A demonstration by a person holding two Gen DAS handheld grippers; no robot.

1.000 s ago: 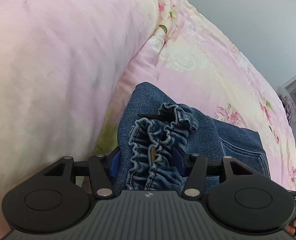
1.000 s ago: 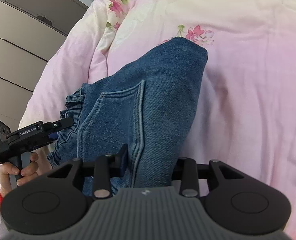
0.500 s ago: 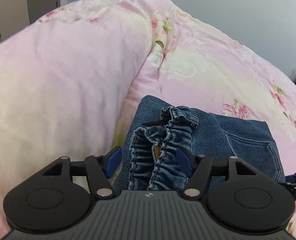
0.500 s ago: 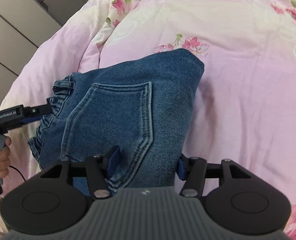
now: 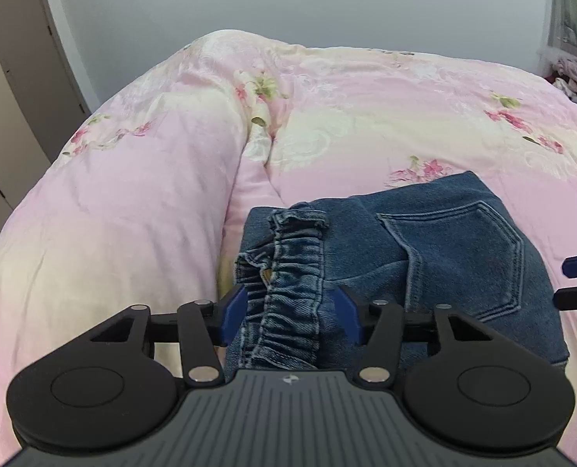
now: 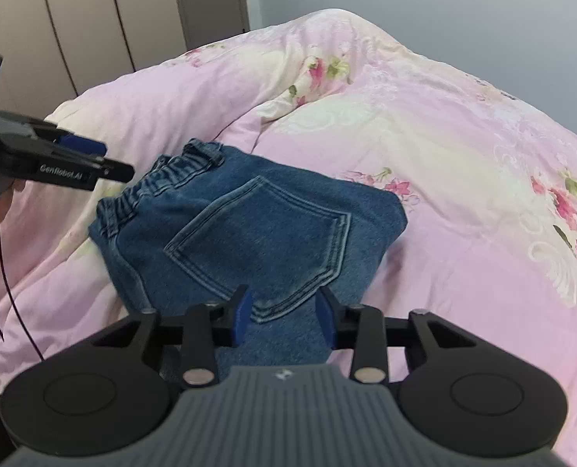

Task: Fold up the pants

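Tongs, left: black two-finger gripper with blue pads (image 5: pixel 290 313), jaws spread, nothing pinched; the gathered elastic waistband (image 5: pixel 288 272) of the trousers lies between and below the pads, not clamped.

Tongs, right: matching black gripper with blue pads (image 6: pixel 283 313), jaws likewise apart and holding nothing; poised over the near edge of the bundle, just below the stitched back pocket (image 6: pixel 261 241).

Item in hand: small blue denim pants with elasticated waist (image 6: pixel 245 233), lying as a compact, roughly square packet, pocket side up, waistband at the left gripper's end, far corner neat. The legs do not show; by my judgement they are tucked under.

Support: pink floral quilt (image 6: pixel 463 155) over a bed, lumpy, with a raised roll on the left side; the packet sits in the dip beside that roll.

Surroundings: beige wardrobe doors (image 6: pixel 94 19); plain grey wall (image 5: pixel 288 0).

Progress: folding looks finished or very nearly so. Both tools are free of the cloth. Remaining, at most, a squaring-up of the ruffled waistband end, which sits slightly bunched.
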